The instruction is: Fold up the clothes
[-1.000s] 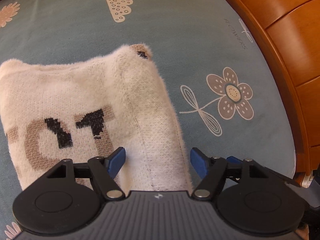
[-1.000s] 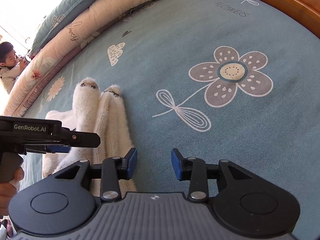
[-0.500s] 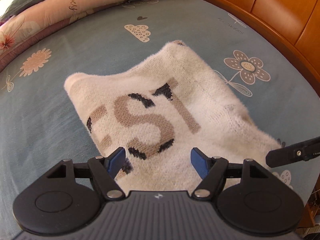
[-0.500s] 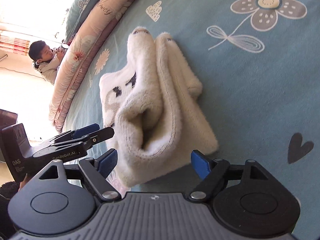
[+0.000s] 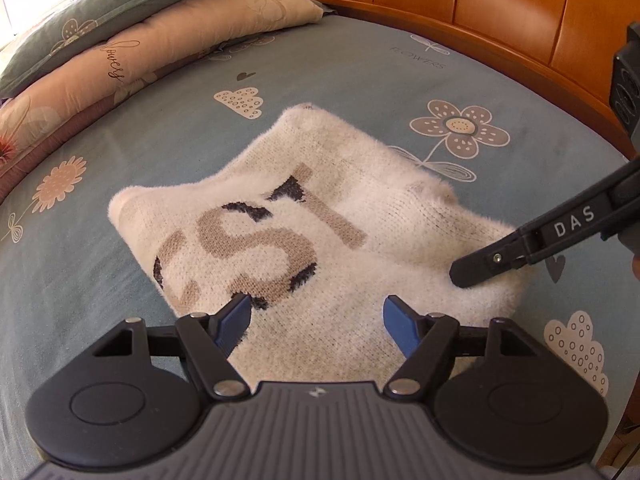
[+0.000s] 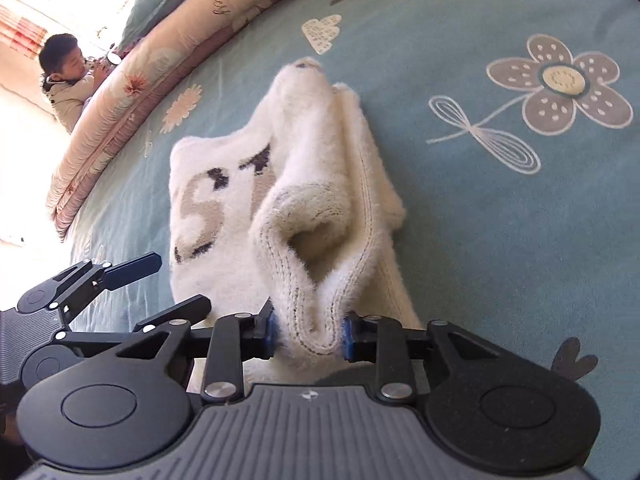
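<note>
A fuzzy cream sweater (image 5: 304,216) with tan and black letters lies folded on the blue-grey flowered bedsheet (image 5: 360,80). My left gripper (image 5: 316,316) hovers open over its near edge, blue pads apart, with fabric below them but nothing pinched. In the right wrist view the sweater (image 6: 320,168) shows a bunched, ribbed edge at its near end. My right gripper (image 6: 309,334) is closing its jaws on that thick edge, and both pads press into the fabric. One right finger (image 5: 520,244) reaches over the sweater's right corner. The left gripper (image 6: 183,280) stands open beside the sweater's left edge.
Stacked pillows (image 5: 120,20) lie along the far left of the bed. A curved wooden headboard (image 5: 480,8) rims the far and right side. A person (image 6: 68,80) sits beyond the pillows. Bare sheet (image 6: 520,240) lies right of the sweater.
My right gripper has come down to the sweater's near bunched edge, opened wide and closed on it. The left view has swung back from the sweater's right edge to its lettered front.
</note>
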The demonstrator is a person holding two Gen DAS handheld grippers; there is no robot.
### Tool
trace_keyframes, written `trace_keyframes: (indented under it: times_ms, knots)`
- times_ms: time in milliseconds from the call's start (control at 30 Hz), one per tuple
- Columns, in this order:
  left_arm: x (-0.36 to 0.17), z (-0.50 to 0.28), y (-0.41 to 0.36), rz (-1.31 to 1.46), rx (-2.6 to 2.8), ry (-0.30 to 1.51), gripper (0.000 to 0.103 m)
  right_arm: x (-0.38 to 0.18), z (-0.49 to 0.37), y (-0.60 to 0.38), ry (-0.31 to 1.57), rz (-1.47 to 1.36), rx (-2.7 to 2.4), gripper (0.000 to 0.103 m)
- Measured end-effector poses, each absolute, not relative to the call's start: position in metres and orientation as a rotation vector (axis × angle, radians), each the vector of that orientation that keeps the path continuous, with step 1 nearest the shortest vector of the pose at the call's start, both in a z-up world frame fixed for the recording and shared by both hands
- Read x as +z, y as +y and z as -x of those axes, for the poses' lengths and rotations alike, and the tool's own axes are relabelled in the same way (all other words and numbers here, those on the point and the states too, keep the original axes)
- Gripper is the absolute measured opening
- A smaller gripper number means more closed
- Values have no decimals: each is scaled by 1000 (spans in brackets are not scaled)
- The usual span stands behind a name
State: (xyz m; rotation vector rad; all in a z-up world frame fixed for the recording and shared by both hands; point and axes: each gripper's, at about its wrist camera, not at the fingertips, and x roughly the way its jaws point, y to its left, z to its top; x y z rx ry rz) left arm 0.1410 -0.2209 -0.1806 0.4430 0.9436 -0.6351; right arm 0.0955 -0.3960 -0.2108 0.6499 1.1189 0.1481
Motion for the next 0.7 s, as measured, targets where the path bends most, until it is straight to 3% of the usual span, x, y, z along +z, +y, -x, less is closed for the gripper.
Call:
trace_keyframes:
  times_ms: [100,233,700]
  knots:
    - [-193,-140,-226,-492,-628,973,74,-232,-95,-404,1170,-718,97,43]
    - [-193,-141,-229,-500,-602,1005,75,-220,-89,-401,1150,-657,86,52]
    - [-176,-139,-211,-404,-551,1059,75,-150,-118,-391,1028,-459,64,53]
